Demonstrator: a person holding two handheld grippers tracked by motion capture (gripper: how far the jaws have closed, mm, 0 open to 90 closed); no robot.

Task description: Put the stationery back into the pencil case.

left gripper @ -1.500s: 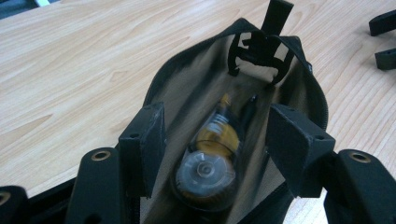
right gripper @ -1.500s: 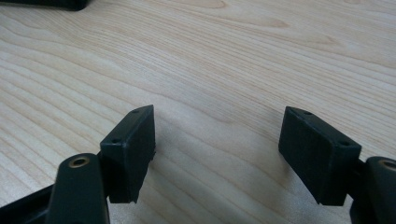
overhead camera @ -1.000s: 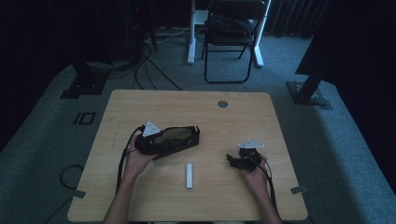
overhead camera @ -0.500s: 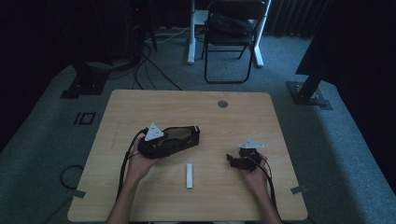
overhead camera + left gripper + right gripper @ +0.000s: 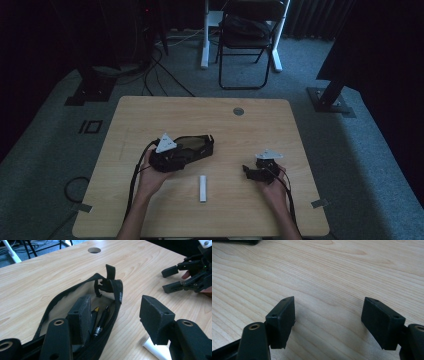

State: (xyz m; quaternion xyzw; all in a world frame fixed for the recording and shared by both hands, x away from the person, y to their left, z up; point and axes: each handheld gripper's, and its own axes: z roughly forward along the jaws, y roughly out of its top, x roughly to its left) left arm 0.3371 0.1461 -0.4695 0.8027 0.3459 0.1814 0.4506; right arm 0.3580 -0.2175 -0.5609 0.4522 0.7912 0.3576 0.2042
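Note:
A black pencil case [image 5: 197,145] lies unzipped on the wooden table [image 5: 150,115], left of centre. In the left gripper view, pens [image 5: 101,321] lie inside the case [image 5: 75,293]. My left gripper [image 5: 187,151] reaches into its mouth: one jaw is inside, the other outside, with the near wall between them and a gap to the outer pad [image 5: 155,315]. The left gripper [image 5: 116,315] is open. A small white bar [image 5: 202,188] lies nearer the front edge, and also shows [image 5: 153,350] under the outer jaw. My right gripper [image 5: 248,172] rests open at the right, with bare wood between its jaws [image 5: 329,312].
A round cable hole [image 5: 238,111] sits near the table's far edge. Cables trail from both grippers toward the front edge. Beyond the table stand a folding chair [image 5: 247,40] and a stand base [image 5: 330,100] on grey carpet.
My left gripper has shifted slightly to the right along the pencil case. The case, the white bar and my right gripper have kept their places.

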